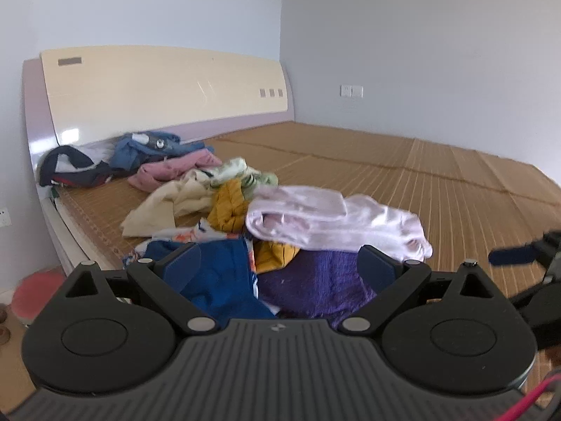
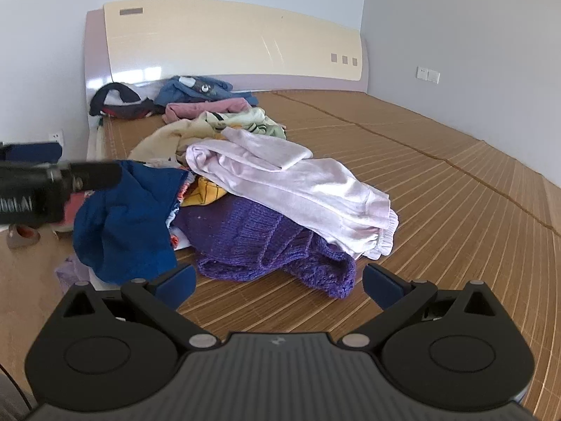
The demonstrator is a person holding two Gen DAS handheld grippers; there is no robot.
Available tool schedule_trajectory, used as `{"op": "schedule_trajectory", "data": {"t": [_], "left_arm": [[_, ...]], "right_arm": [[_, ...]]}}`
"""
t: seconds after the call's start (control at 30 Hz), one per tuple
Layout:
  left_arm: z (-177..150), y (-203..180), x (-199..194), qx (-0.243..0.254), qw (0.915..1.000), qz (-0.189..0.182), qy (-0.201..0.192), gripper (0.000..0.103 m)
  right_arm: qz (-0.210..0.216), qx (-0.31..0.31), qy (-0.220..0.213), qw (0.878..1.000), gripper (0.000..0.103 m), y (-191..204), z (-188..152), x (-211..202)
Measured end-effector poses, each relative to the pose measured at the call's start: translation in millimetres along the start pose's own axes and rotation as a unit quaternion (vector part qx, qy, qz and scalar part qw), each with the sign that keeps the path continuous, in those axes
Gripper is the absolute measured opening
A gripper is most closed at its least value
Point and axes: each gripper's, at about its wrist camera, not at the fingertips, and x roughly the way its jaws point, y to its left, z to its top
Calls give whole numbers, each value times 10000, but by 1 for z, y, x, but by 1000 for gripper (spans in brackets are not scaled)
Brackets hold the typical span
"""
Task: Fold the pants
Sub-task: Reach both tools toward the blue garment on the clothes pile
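Right gripper [image 2: 278, 286]: nearest the lens, jaws spread wide and empty, low over bare bed mat [image 2: 455, 210] just short of the pile. It sits in front of the purple knit, which I judge leaves it free to reach forward for a grasp.
Left gripper [image 1: 280, 268]: also released, nothing between its blue pads [image 1: 186, 266]. It hangs above the blue cloth and the purple knit, at the pile's near-left edge; in the right view its side shows just beside the blue cloth.
Pants [image 2: 291, 189]: pale pink, lying loosely bunched on top of the heap, one elastic cuff drooping off the right side toward the mat. Being uppermost, they can likely be lifted without dragging much else.
Purple knit [image 2: 266, 245]: under the pants, spilling toward the right gripper.
Blue cloth [image 2: 122, 221]: crumpled at the left of the pile, hanging over the bed edge.
Other clothes: yellow [image 1: 229, 207], cream [image 1: 164, 203] and pink [image 1: 168, 170] pieces behind, denim [image 1: 154, 147] by the headboard [image 1: 157, 87].
Open mat: the wide bare stretch to the right looks like the sensible place to spread the pants.
Stage: folding not yet begun; picking the pants out appears to be next.
Risk: the knit may cling and come along.
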Motion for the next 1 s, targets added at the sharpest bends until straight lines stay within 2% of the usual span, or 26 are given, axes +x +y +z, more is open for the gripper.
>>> {"op": "schedule_trajectory", "data": {"t": [0.17,0.2,0.27,0.33,0.43,0.57,0.7,0.8,0.9,0.97,1.0], "left_arm": [[-4,-1,1,-479,9983,266,-177,98],[-9,1,0,-605,9974,303,-235,98],[-27,30,-2,-983,9946,162,-299,98],[-34,44,12,-934,9953,262,-61,98],[-42,53,30,-678,9957,629,100,98],[-50,68,29,-954,9937,573,134,98],[-57,75,28,-859,9926,819,269,98],[-63,87,30,-951,9914,805,395,98],[-67,100,28,-1056,9885,976,463,98],[-70,107,27,-1112,9871,1044,488,98],[-71,111,26,-1143,9866,1047,506,98]], "right_arm": [[104,-222,-62,9997,103,2,1,6],[112,-278,-183,9994,103,5,1,5],[167,-319,-380,9986,103,10,0,2],[275,-422,-408,9979,103,17,4,4],[618,-601,-362,9956,103,28,3,14],[1117,-684,-244,9911,100,47,3,37],[1451,-701,7,9869,98,67,6,66],[1642,-722,116,9837,96,79,8,84],[1805,-622,298,9811,84,91,11,103],[1832,-596,409,9804,73,100,13,113],[1811,-598,473,9805,72,106,14,118]]}}
